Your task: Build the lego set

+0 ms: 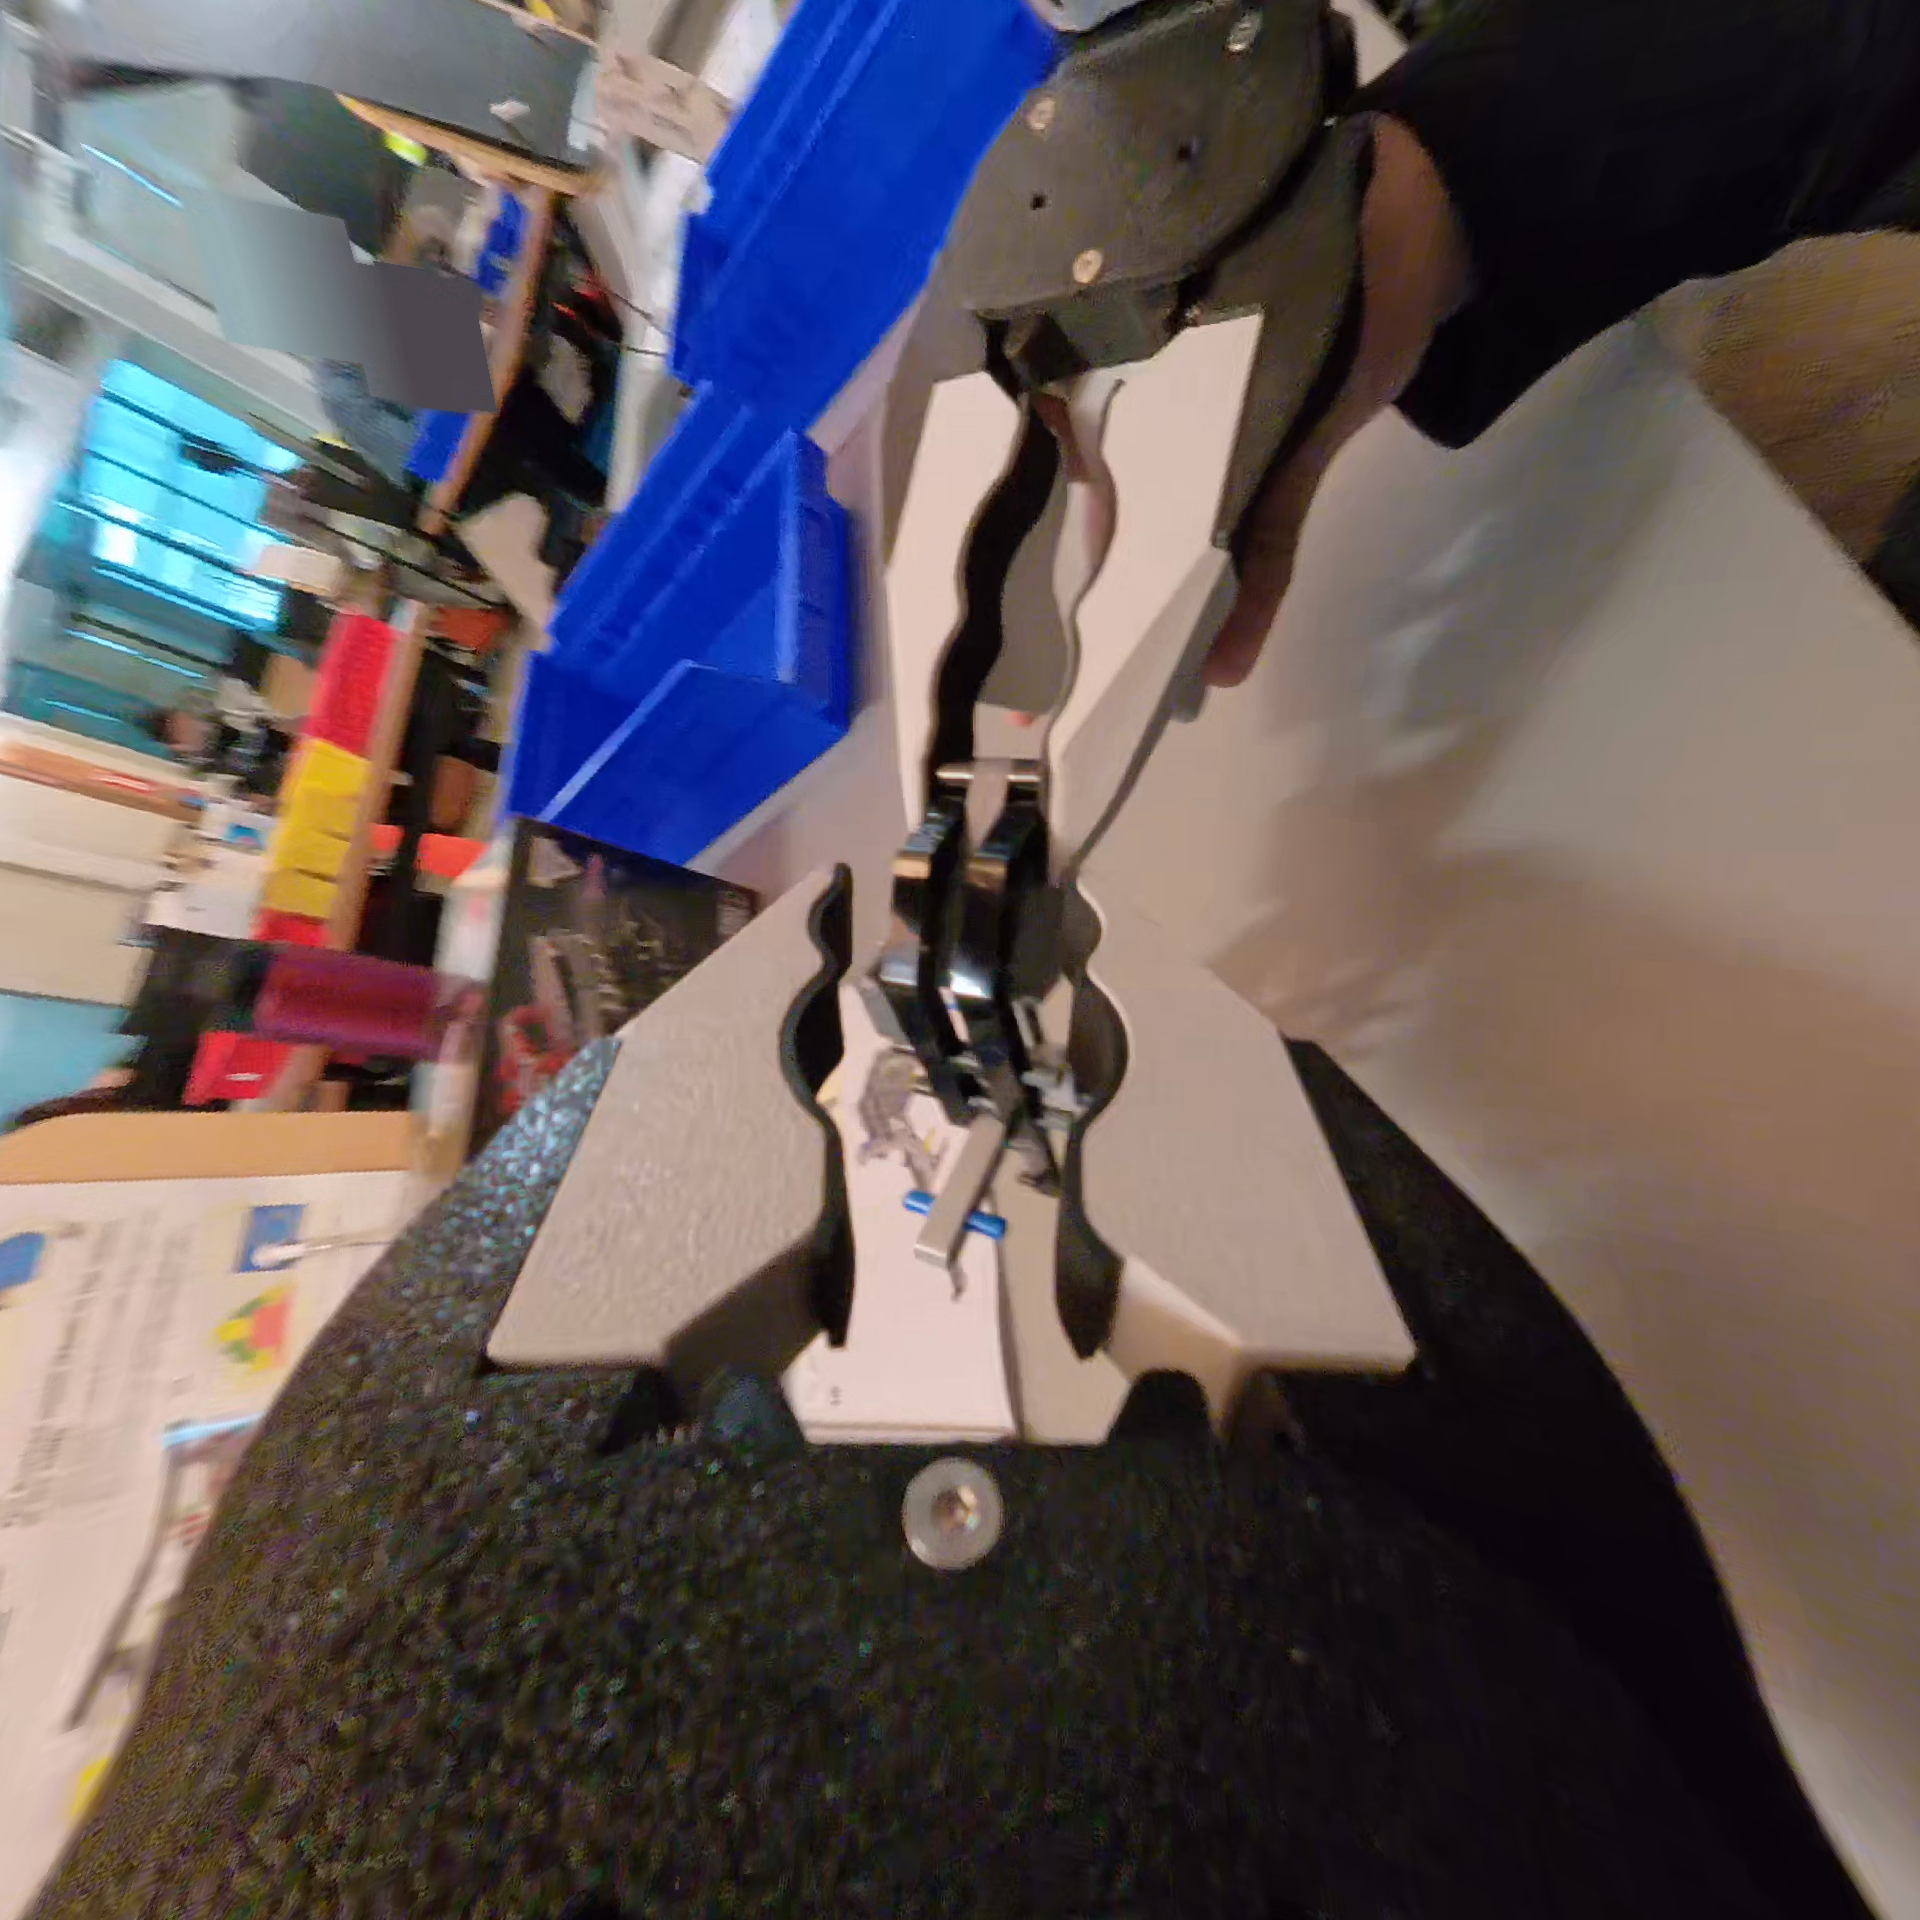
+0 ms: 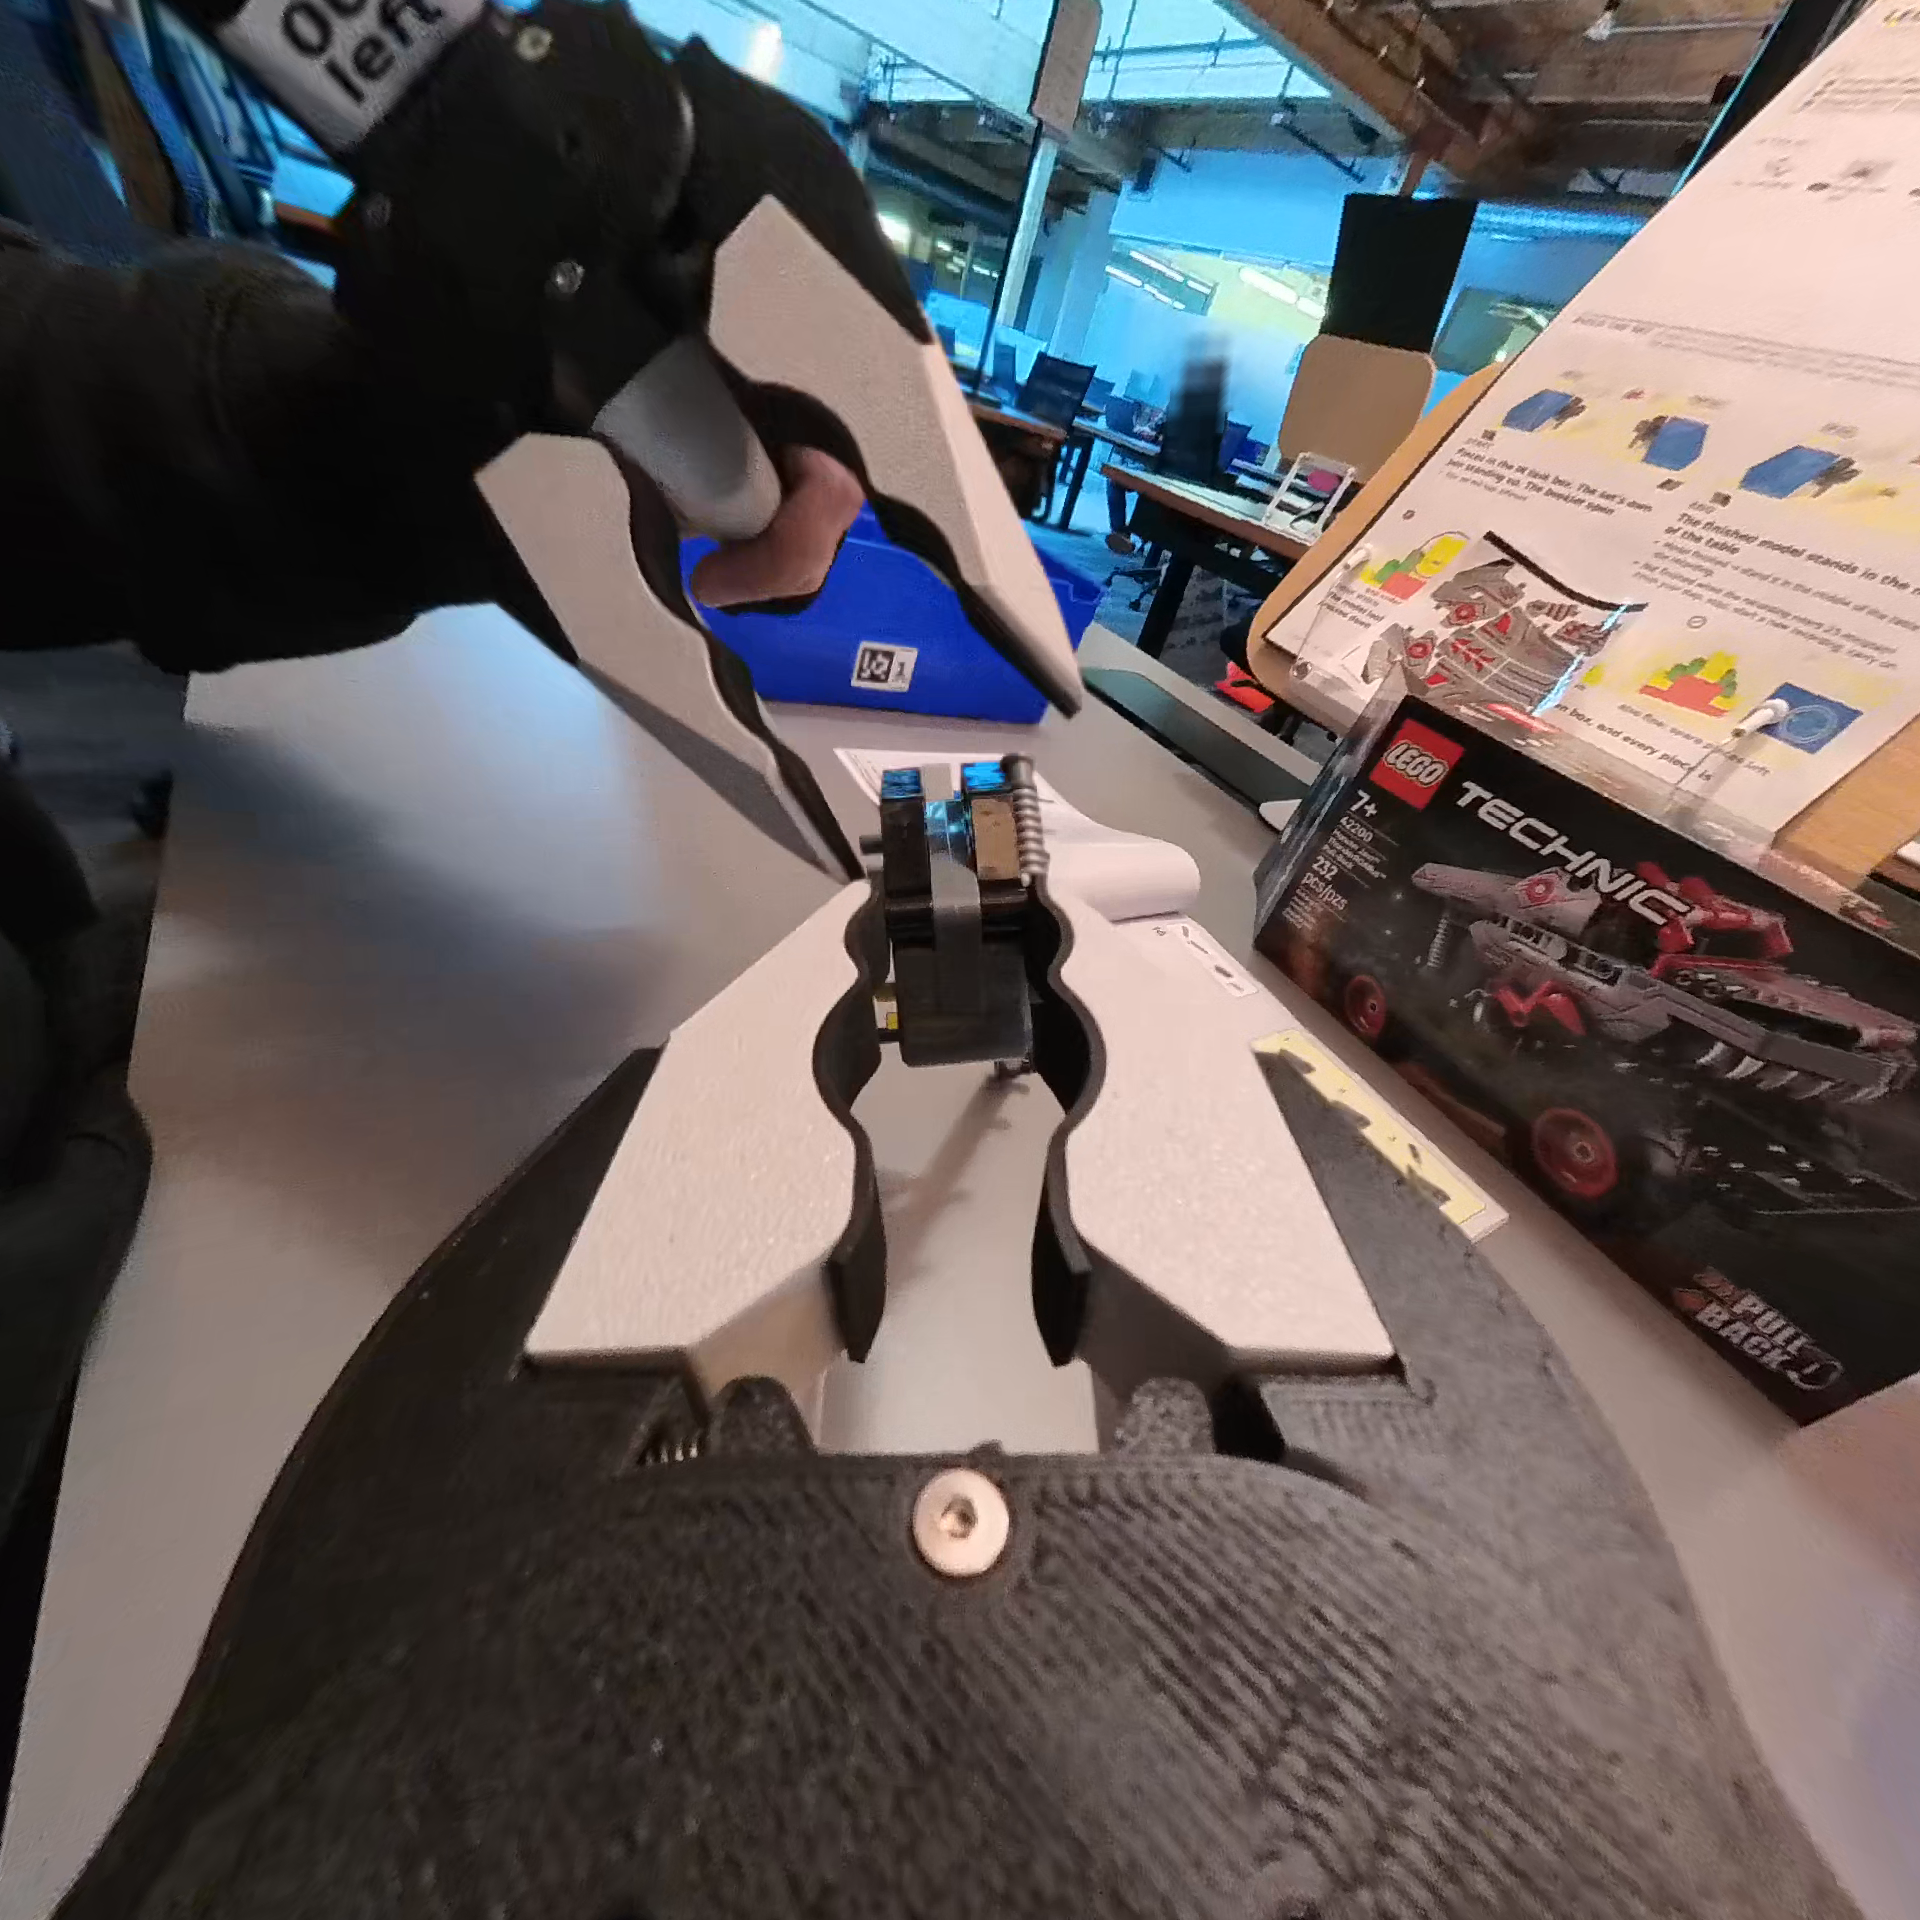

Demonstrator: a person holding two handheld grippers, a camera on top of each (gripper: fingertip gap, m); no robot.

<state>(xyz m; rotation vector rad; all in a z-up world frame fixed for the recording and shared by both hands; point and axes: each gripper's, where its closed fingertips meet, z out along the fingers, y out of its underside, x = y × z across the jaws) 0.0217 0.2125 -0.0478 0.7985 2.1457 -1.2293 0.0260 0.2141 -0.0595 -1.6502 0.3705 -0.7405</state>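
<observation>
My right gripper (image 2: 956,914) is shut on a small black lego assembly (image 2: 951,966) with blue pins on top, a grey band and a metal spring on its side, and holds it above the grey table (image 2: 416,883). My left gripper (image 2: 961,790) comes in from the upper left, open, with its lower fingertip (image 2: 831,852) right beside the assembly's top left corner. In the left wrist view my left gripper (image 1: 961,904) is open with the assembly (image 1: 966,935) at its tips. The right gripper (image 1: 1013,821) reaches in from above. A grey beam (image 1: 961,1195) with a blue pin hangs from the assembly.
The lego set's box (image 2: 1558,987) lies on the right of the table, with a leaning instruction board (image 2: 1662,468) behind it. An open instruction booklet (image 2: 1112,862) lies under the assembly. A blue bin (image 2: 904,634) stands at the far side, and blue bins (image 1: 727,623) also show in the left wrist view. The grippers are tip to tip, or close to it.
</observation>
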